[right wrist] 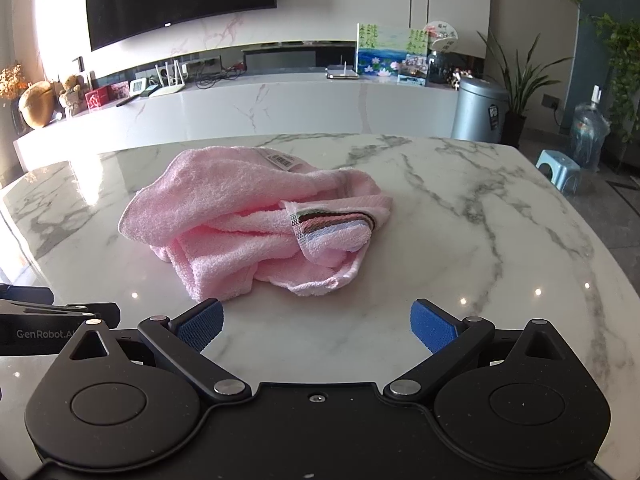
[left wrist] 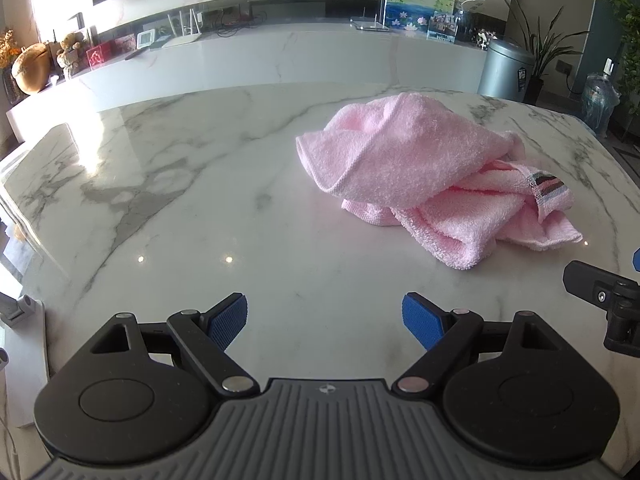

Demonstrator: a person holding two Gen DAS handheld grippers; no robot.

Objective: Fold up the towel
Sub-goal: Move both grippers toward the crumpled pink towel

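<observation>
Two claws, left (left wrist: 325, 322) and right (right wrist: 316, 326), hover spread before crumpled towel (right wrist: 256, 224).

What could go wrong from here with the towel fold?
1. The pink towel lies bunched in layers; a pinch could take several plies at once, so it may not spread flat.
2. The striped corner is tucked into the heap, and other corners are hidden, so finding an edge is likely hard.
3. The marble table looks glossy; the heap may slide when pulled. Both the left gripper and right gripper are open and apart from it.
</observation>
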